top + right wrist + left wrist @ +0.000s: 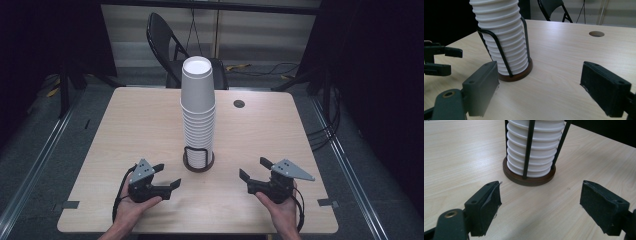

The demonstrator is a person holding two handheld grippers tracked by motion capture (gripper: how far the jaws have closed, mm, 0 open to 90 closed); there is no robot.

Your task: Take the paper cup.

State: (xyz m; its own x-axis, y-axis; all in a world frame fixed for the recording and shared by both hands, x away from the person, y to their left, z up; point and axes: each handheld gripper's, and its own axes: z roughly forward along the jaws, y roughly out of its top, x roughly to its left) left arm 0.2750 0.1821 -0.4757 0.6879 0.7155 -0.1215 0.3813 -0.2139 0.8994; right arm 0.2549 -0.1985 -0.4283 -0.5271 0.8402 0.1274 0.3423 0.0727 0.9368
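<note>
Right now I have both grippers low over the near part of the wooden table (125, 130), each with its jaws spread wide and nothing between them. My left gripper (166, 176) sits just short of the cup holder (198, 161); in the left gripper view (540, 202) the holder's round dark-brown base (529, 180) lies straight ahead of the gap between the jaws, a little beyond their tips and clear of them. My right gripper (254, 169) is on the other side of the holder and a bit farther from it; in the right gripper view (540, 85) the base stands just past the tip of the left-hand jaw, not touching it, with the left gripper (439, 60) visible beyond.

In the holder stands a tall stack of white paper cups (198, 107), nested upside down, their rolled rims forming tight ridges up the column. Thin black wire uprights (528, 147) hug the lowest cups. The stack leans slightly. Beyond it, past the table's far edge, stands a black folding chair (165, 42).
</note>
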